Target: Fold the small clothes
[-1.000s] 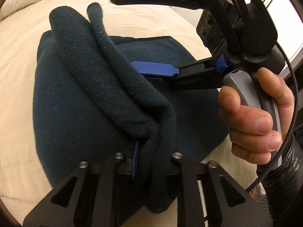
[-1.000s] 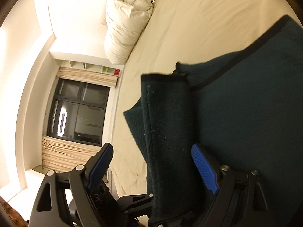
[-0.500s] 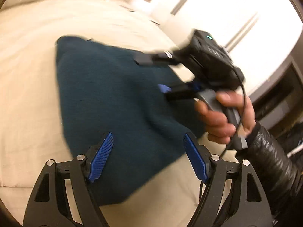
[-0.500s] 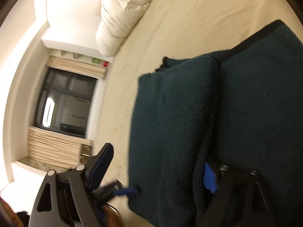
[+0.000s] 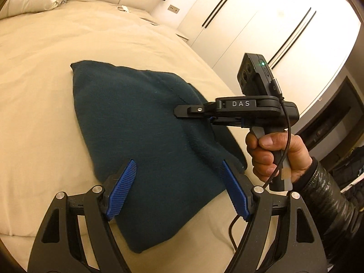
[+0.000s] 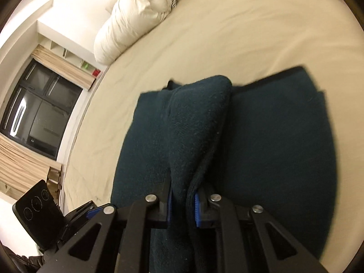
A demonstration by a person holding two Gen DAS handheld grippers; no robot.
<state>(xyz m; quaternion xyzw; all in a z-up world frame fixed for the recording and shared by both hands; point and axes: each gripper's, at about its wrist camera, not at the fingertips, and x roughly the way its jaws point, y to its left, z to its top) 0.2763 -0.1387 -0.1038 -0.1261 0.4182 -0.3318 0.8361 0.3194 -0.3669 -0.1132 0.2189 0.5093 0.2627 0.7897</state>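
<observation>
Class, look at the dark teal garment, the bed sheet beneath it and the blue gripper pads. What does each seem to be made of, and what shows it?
Dark teal garment: probably a knitted wool or fleece, matte, with a fuzzy nap.
Bed sheet: seemingly woven cotton, cream, smooth with soft creases.
Blue gripper pads: likely moulded plastic or rubber, finely ribbed.

I see a cream bed (image 5: pixel 45 72), white pillow (image 6: pixel 134 20), wardrobe doors (image 5: pixel 261 22), and a dark window (image 6: pixel 38 104), perhaps night.
</observation>
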